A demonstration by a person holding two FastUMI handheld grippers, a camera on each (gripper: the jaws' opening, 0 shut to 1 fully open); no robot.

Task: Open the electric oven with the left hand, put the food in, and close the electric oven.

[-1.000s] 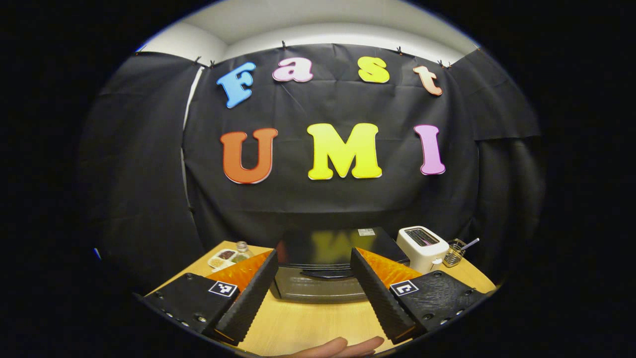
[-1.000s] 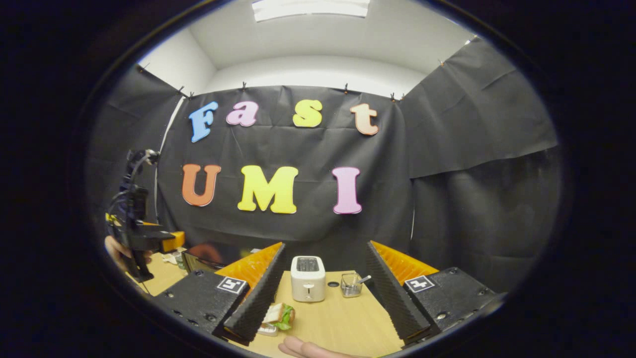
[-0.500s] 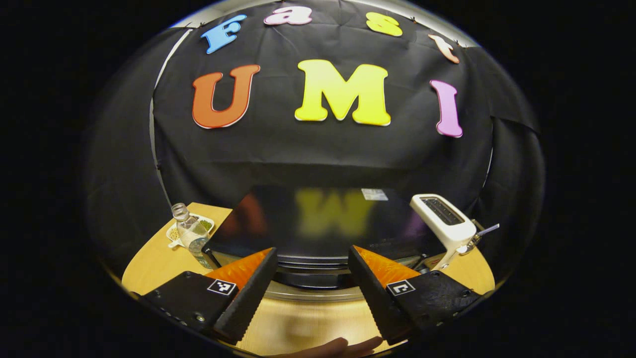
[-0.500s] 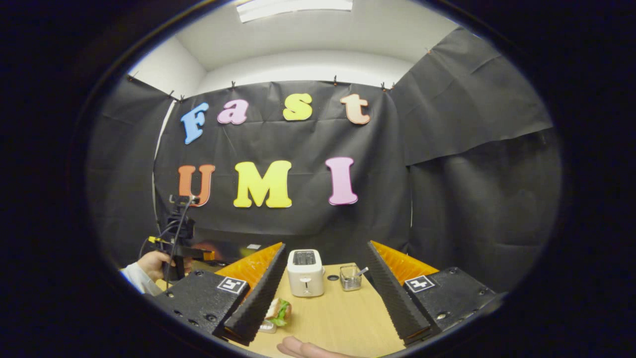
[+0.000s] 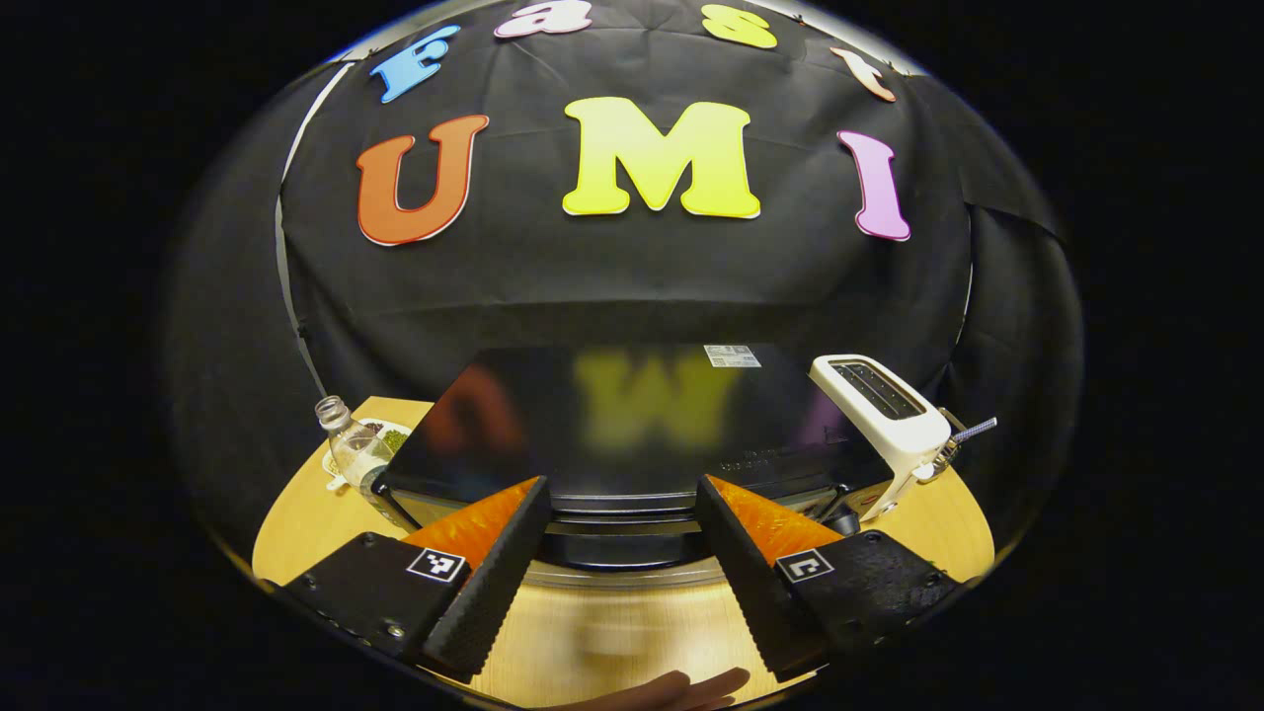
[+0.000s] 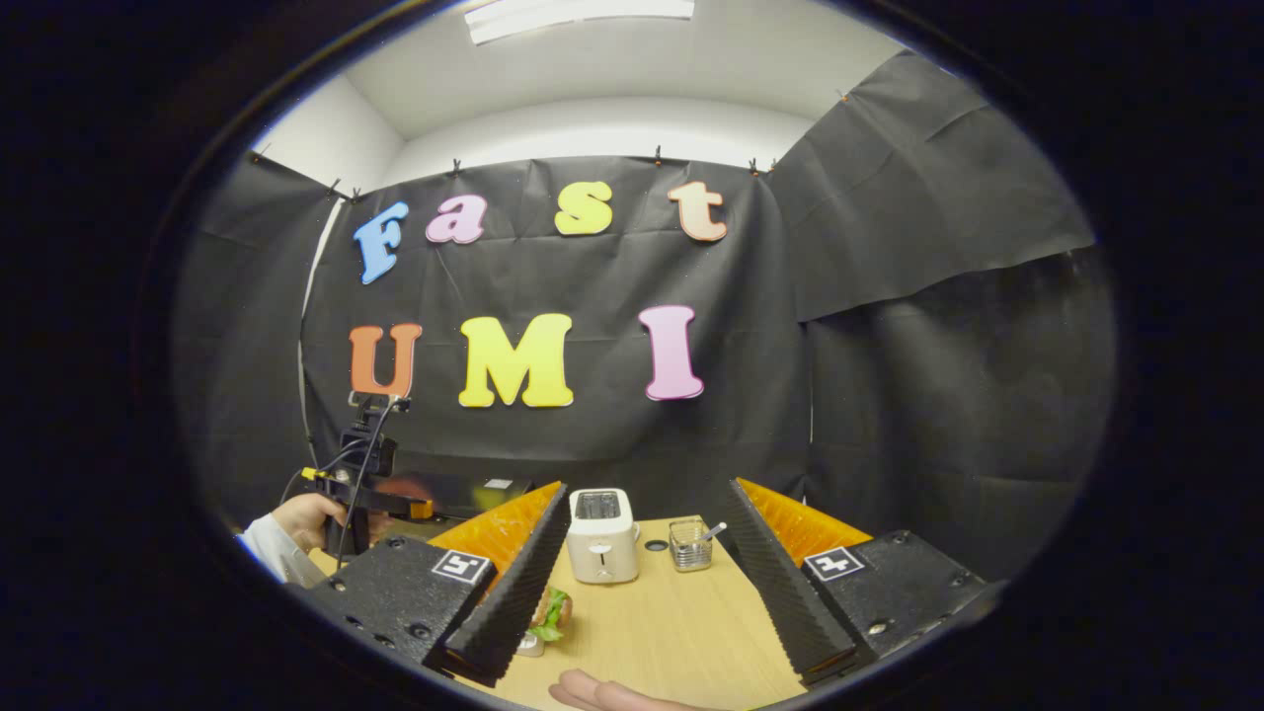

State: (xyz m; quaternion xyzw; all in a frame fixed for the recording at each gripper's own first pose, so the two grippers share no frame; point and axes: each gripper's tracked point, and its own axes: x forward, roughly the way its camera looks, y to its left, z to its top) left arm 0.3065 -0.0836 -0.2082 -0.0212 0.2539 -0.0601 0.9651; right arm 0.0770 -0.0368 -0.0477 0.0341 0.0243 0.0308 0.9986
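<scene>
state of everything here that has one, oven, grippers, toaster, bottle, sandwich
black electric oven: door shut, handle ungripped
left gripper: open, fingers either side of the handle
right gripper: open, holding nothing
white toaster: upright, slots look empty
clear glass bottle: upright, uncapped
sandwich with lettuce: on the wooden table, not yet picked up

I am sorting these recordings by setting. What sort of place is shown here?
Probably a staged kitchen corner in a recording booth, not a real kitchen. A wooden table carries a black electric oven, a white toaster and a sandwich, with black cloth hung all around it.
</scene>
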